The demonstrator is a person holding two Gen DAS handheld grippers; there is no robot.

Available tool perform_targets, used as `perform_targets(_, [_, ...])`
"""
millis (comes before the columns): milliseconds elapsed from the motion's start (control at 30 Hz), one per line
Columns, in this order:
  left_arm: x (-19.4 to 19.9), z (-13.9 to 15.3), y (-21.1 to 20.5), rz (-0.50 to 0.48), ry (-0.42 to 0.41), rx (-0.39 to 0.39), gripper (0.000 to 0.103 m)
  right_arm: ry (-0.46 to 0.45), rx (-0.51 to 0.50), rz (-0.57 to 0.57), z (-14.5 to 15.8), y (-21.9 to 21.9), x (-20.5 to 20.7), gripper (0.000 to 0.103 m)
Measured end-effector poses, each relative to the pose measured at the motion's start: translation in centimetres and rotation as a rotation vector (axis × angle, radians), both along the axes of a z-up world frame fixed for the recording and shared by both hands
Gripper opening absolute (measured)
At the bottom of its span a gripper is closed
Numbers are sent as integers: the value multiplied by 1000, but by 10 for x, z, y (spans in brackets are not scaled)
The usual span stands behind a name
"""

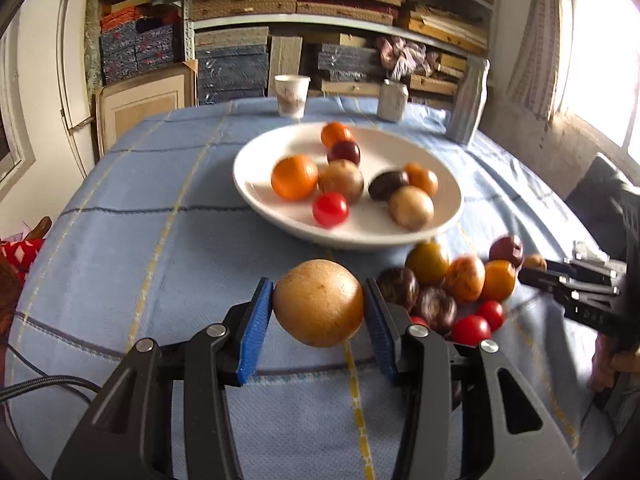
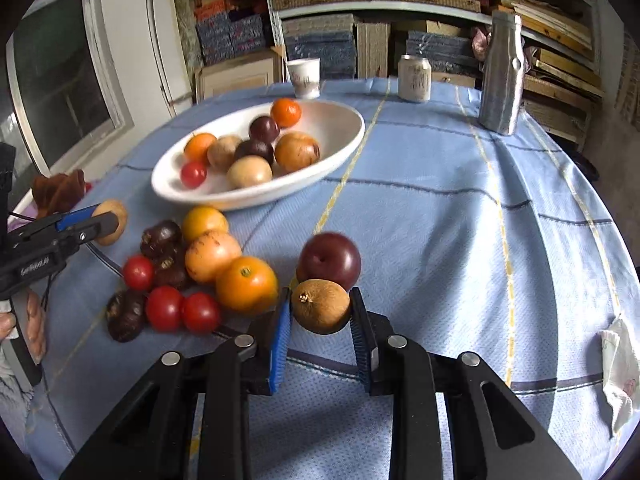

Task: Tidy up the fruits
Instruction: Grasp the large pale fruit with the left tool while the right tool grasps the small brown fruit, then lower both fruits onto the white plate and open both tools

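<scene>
Blue-checked cloth covers the surface [image 2: 440,208], w/ 1 white oval bowl [image 2: 344,140] set toward the far side. Bowl holds 8 fruits: 3 orange, 2 dark purple, 2 tan-brown, 1 small red tomato [image 2: 193,174]. Left tongs [image 1: 319,304] are clamped on 1 big tan-brown round fruit [image 1: 319,302], blue pads pressed to both its sides, fruit lifted just clear of the cloth, nearer the camera than the bowl. Right tongs [image 2: 320,314] grip 1 small fuzzy brown kiwi-like fruit [image 2: 320,306], pads tight on both sides; 1 dark red plum [image 2: 329,260] sits on the cloth right behind it, touching or nearly so, can't tell which. Loose pile on the cloth betw. the two tongs, approx. 9 pcs in the right wrist view: 3 orange/yellow ones [image 2: 246,284], 3 red tomatoes [image 2: 164,308], 3 dark purple-brown ones [image 2: 126,314]; some overlap, so count is rough. Far edge of the surface: 1 paper cup [image 2: 304,78], 1 drink can [image 2: 415,78], 1 silver metal bottle [image 2: 502,76], all upright. 1 crumpled white tissue [image 2: 618,372] lies at the right edge. Shelves behind are stacked w/ boxes.
</scene>
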State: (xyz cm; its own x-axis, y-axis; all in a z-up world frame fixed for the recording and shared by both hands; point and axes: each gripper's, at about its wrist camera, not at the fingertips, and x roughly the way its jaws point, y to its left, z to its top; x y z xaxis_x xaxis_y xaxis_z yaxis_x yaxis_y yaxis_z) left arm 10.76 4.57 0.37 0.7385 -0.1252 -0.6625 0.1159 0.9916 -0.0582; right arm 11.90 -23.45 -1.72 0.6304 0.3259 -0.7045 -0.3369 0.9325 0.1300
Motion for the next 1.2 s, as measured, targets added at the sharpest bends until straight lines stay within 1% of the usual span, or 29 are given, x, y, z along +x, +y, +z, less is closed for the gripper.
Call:
perform_targets(33, [3, 6, 1, 3, -7, -4, 45, -13, 12, -2, 5, -1, -1, 29])
perform_targets(100, [14, 25, 2, 19, -30, 1, 45, -63, 31, -4, 25, -2, 0, 29])
perform_targets(200, [34, 51, 2, 46, -69, 7, 45, -120, 48, 2, 62, 2, 14, 29])
perform_targets(233, [41, 56, 0, 53, -80, 14, 45, -130, 49, 6, 70, 5, 19, 29])
perform_targets(300, [53, 59, -6, 60, -87, 17, 45, -158, 50, 19, 87, 17, 34, 29])
perform_targets(367, [65, 55, -8, 73, -86, -4, 45, -167, 50, 34, 91, 32, 47, 29])
perform_targets(433, [78, 43, -9, 77, -59, -39, 45, -157, 56, 46, 86, 46, 60, 29])
perform_targets(500, [87, 28, -11, 83, -34, -37, 45, -142, 52, 57, 71, 61, 72, 29])
perform_targets(600, [99, 8, -9, 77, 21, -29, 45, -99, 67, 50, 49, 68, 84, 29])
perform_targets(667, [102, 3, -9, 76, 29, -27, 45, -72, 53, 43, 34, 70, 92, 29])
perform_targets(733, [105, 2, -9, 76, 27, -22, 46, -63, 45, 38, 28, 71, 97, 30])
perform_targets(800, [106, 1, -11, 72, 24, -16, 46, -59, 60, 33, 27, 67, 100, 32])
perform_targets(833, [105, 1, -12, 70, 23, -12, 47, -57, 62, 39, 27, 68, 100, 37])
perform_targets(867, [105, 0, -12, 69, 24, -8, 49, -68, 56, 37, 27, 68, 98, 38])
perform_targets(933, [104, 0, -14, 63, 21, -4, 60, -71, 52, 41, 26, 68, 96, 38])
perform_targets(967, [103, 0, -15, 60, 18, -4, 62, -72, 55, 40, 27, 67, 95, 38])
perform_targets(1000, [102, 1, -15, 63, 15, 0, 67, -79, 60, 36, 28, 66, 93, 38])
perform_targets(1067, [97, 5, -15, 53, 2, -7, 69, -98, 83, 29, 35, 60, 88, 38])
perform_targets(1100, [95, 6, -15, 50, -2, -9, 74, -107, 97, 25, 39, 56, 84, 41])
perform_targets(1133, [91, 9, -15, 45, -14, -12, 81, -115, 107, 21, 42, 52, 82, 44])
perform_targets(1200, [85, 15, -15, 43, -37, -7, 90, -142, 135, 4, 52, 43, 74, 49])
